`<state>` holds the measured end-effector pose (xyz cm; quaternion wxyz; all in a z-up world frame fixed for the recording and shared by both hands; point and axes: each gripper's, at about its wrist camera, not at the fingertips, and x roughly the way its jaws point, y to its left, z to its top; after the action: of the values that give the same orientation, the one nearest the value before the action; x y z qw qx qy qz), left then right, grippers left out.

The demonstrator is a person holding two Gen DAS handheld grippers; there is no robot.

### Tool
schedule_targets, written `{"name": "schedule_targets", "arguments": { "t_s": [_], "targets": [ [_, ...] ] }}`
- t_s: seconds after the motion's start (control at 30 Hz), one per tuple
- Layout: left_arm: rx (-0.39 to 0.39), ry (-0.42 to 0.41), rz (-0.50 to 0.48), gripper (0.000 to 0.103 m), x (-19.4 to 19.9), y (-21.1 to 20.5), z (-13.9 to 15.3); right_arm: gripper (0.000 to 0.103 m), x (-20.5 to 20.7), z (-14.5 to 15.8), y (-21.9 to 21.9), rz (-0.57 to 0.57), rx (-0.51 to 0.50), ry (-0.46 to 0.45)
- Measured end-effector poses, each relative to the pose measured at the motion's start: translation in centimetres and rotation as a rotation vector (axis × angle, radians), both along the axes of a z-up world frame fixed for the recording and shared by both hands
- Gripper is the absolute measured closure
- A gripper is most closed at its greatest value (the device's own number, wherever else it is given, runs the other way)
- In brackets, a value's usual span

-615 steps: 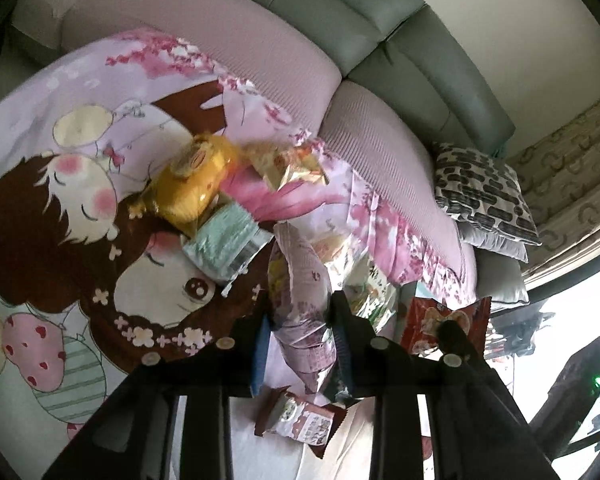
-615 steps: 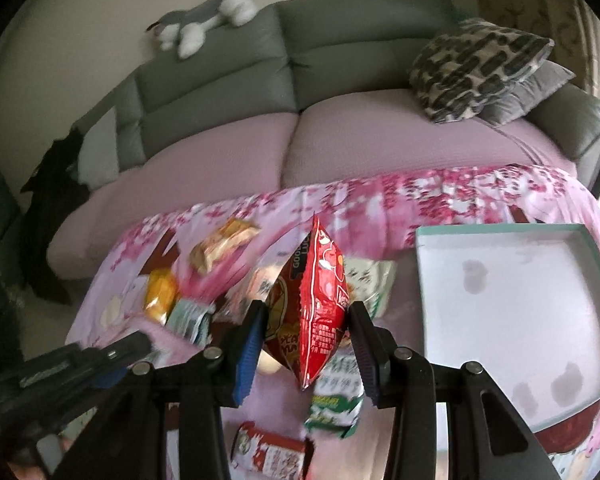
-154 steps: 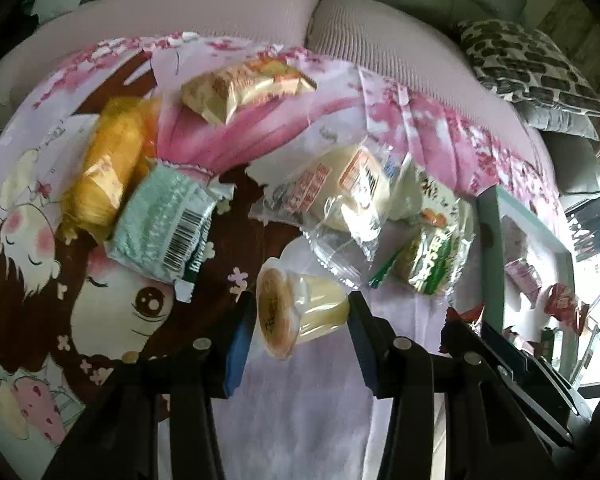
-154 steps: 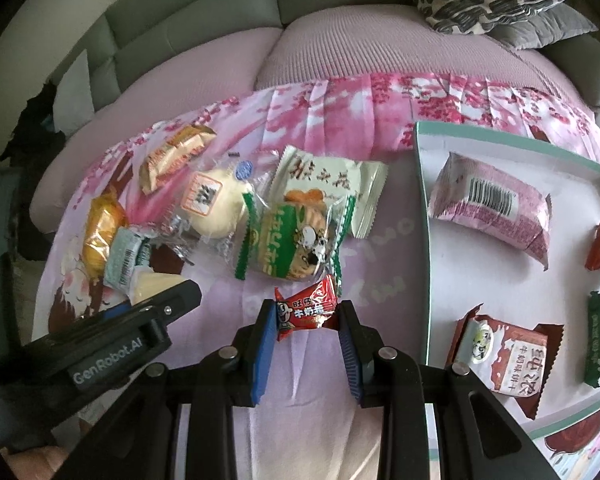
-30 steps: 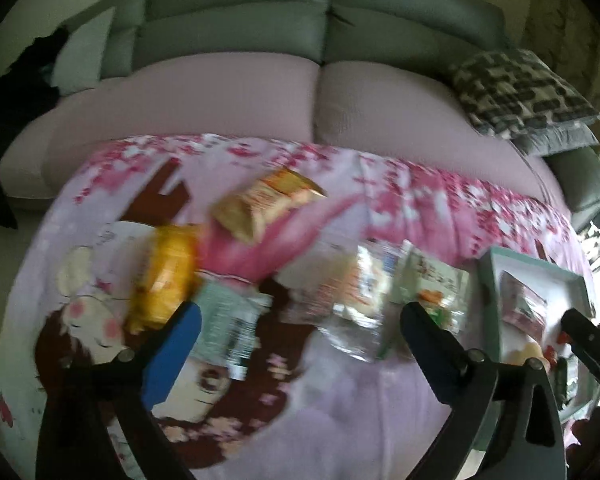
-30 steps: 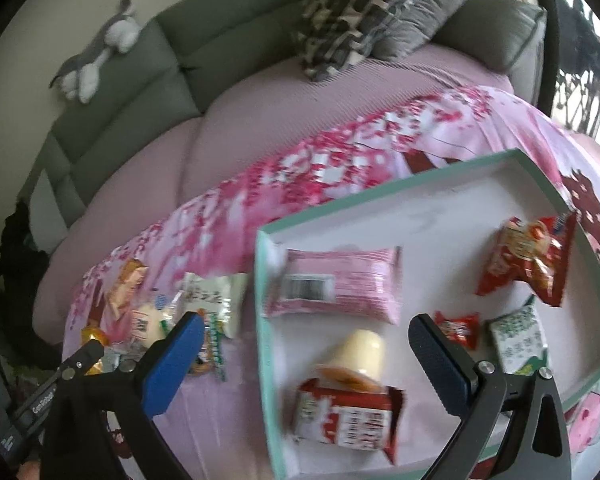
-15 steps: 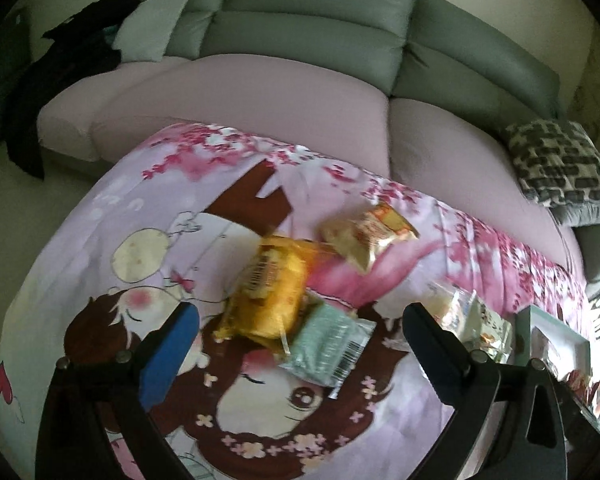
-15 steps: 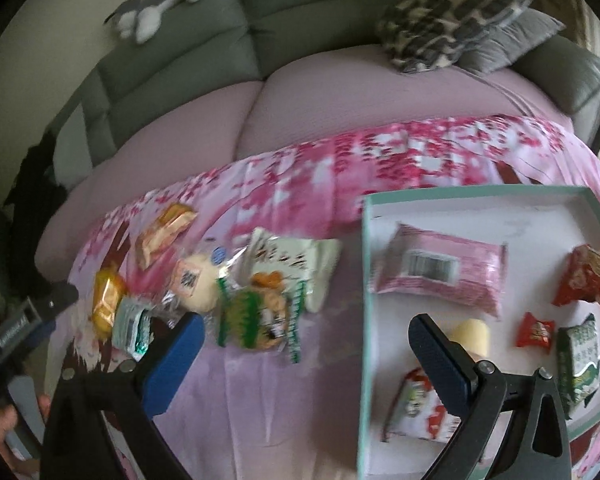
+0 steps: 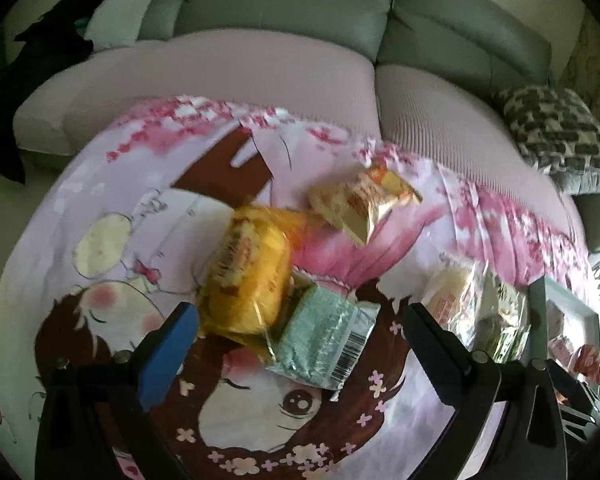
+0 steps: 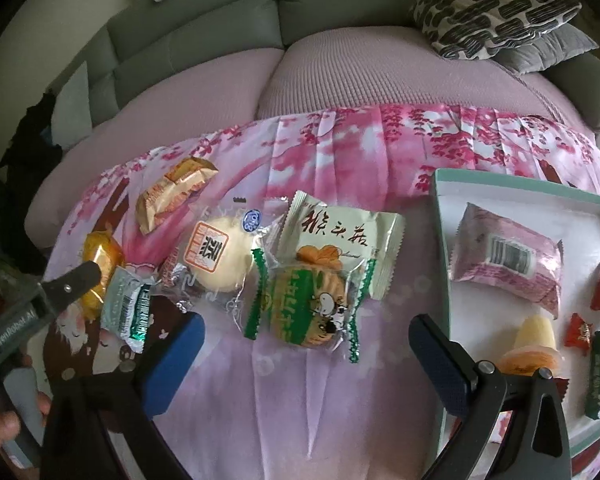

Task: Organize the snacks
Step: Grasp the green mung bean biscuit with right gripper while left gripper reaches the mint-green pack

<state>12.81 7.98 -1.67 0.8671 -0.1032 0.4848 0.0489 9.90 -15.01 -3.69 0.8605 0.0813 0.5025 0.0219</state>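
Our left gripper [image 9: 298, 320] is spread wide and empty above the counter [image 9: 100, 184], with the yellow pack [image 9: 246, 276] and mint pack [image 9: 322, 338] lying just beyond and between its fingers. Our right gripper [image 10: 306, 340] is also spread and empty; the green biscuit pack [image 10: 306, 306] lies between its fingers, with the bun [image 10: 220, 258] to the left. To the right, the tray [image 10: 442, 240] holds the pink pack [image 10: 508, 258] and jelly cup [image 10: 534, 344].
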Motion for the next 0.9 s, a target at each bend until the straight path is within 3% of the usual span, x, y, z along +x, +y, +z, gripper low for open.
{"name": "schedule_targets", "arguments": {
  "t_s": [0.27, 0.5, 0.63, 0.9],
  "targets": [
    [0.055, 0.052, -0.022, 0.002, 0.8, -1.6, -1.8, 0.001, 1.4, -1.9, 0.5, -0.049, -0.028, 0.058],
    [0.110, 0.082, -0.020, 0.008, 1.0, -2.0, -2.5, 0.013, 2.0, -2.8, 0.3, -0.084, -0.029, 0.075],
    [0.128, 0.097, -0.026, 0.012, 0.9, -2.3, -2.4, 0.031, 1.8, -2.6, 0.3, -0.080, -0.023, 0.067],
    [0.110, 0.111, -0.043, 0.017, 0.6, -2.7, -1.6, 0.036, 1.4, -2.7, -0.6, -0.084, 0.007, 0.072]
  ]
}}
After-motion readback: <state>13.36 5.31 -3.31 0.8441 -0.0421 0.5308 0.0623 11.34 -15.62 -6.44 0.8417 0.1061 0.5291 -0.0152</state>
